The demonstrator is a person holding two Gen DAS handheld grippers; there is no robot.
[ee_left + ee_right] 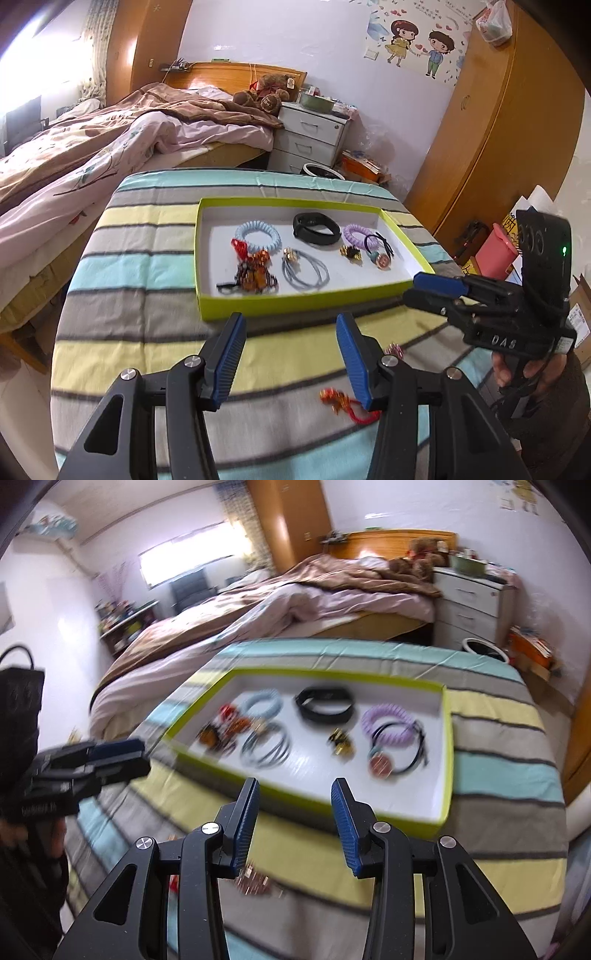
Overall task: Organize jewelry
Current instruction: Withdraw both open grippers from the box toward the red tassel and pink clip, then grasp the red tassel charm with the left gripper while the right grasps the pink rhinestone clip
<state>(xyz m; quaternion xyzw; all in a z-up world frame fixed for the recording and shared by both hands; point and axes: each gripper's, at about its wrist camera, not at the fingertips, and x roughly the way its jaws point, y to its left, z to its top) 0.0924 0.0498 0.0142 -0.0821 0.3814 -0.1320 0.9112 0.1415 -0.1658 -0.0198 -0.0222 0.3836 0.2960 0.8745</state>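
A lime-green tray (295, 304) (448, 738) with a white floor lies on the striped cloth. In it are a blue coil hair tie (258, 236), a black band (316, 227), a purple coil tie (356, 232), grey elastic loops (304, 271) and several small ornaments. A red and gold charm (341, 402) lies on the cloth by my left gripper's right finger. A pink glittery piece (393, 349) (255, 880) lies near it. My left gripper (291, 354) is open and empty in front of the tray. My right gripper (293, 823) is open and empty above the tray's near edge.
The table with the striped cloth (147, 332) stands at the foot of a bed (92, 147). A white drawer unit (314, 136) and a wooden wardrobe (498, 129) stand behind. The right wrist view is blurred by motion.
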